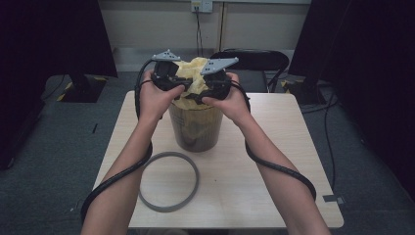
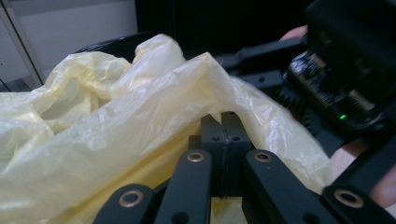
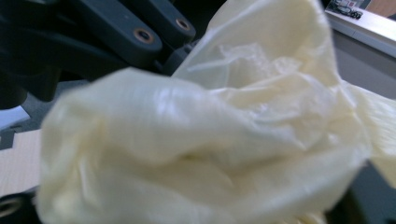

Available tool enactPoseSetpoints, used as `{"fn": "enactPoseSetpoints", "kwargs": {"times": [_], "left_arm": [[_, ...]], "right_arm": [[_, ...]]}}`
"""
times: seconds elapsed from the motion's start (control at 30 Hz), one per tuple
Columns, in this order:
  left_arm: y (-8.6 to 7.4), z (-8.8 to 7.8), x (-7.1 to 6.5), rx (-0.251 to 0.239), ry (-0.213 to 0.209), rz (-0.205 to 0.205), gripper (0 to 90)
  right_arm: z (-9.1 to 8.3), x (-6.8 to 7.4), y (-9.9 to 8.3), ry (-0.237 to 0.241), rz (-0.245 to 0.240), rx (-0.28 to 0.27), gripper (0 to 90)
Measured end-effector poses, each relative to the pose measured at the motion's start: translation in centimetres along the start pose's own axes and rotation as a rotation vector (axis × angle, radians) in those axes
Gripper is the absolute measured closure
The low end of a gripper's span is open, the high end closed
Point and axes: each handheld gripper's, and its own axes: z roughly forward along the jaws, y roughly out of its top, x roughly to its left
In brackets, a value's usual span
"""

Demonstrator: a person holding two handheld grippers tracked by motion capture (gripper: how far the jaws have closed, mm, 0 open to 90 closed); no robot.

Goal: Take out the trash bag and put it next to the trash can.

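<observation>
In the high view, a yellow plastic bag (image 1: 192, 73) is being held bunched above a small round bin (image 1: 195, 128) that is standing near the middle of a light wooden table (image 1: 274, 161), the lower part of the bag being seen inside the bin's translucent wall. The left gripper (image 1: 169, 81) and the right gripper (image 1: 211, 88) are being kept close together at the bag's gathered top, while a grey ring (image 1: 169, 181) is lying flat on the table in front of the bin, apart from it. In the left gripper view, the left gripper (image 2: 224, 140) is being shown with its jaws pressed together on a fold of the yellow plastic bag (image 2: 116, 126), the film being draped over their tips; the right gripper's body is being seen just beyond, at the right. In the right gripper view, the crumpled bag (image 3: 210, 140) is being held so near the lens that the right gripper's own jaws are being covered — whether they are pinching the film or standing apart cannot be told, though the high view suggests a hold. As a judgement, the bag is being placed in the bin but its mouth is not yet being spread over the rim — the opening, the folding-over and the seating of the ring appear to be left.
</observation>
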Motion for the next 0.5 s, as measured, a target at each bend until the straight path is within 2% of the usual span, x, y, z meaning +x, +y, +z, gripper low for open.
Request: {"fn": "enactPoseSetpoints", "kwargs": {"times": [0.07, 0.13, 0.23, 0.37, 0.4, 0.43, 0.47, 0.5], "left_arm": [[0.1, 0.2, -0.2, 0.009, 0.012, 0.014, 90.0], [0.1, 0.3, -0.2, 0.010, 0.008, 0.012, 90.0], [-0.1, 0.2, -0.1, -0.020, -0.010, -0.005, 90.0], [0.1, -0.1, -0.1, -0.058, -0.018, -0.003, 87.2], [0.2, -0.3, -0.2, -0.068, -0.017, -0.009, 83.4], [0.4, -0.5, -0.2, -0.081, 0.018, -0.013, 71.5], [0.4, -0.7, -0.2, -0.084, 0.059, 0.006, 55.8], [0.5, -1.0, -0.1, -0.076, 0.082, 0.019, 46.5]], "right_arm": [[0.1, 0.0, 0.0, 0.006, 0.020, -0.003, 51.3], [0.2, 0.1, 0.1, 0.015, 0.009, -0.003, 61.2], [0.0, -0.2, 0.0, 0.022, 0.051, -0.009, 71.0], [-0.4, -0.4, 0.2, 0.012, 0.066, -0.004, 79.9], [-0.5, -0.5, 0.2, 0.008, 0.073, 0.001, 82.0], [-0.6, -0.6, 0.2, 0.001, 0.081, 0.007, 84.1], [-0.8, -0.8, 0.1, -0.001, 0.096, 0.004, 84.8], [-1.0, -1.0, -0.1, -0.005, 0.118, 0.000, 85.2]]}}
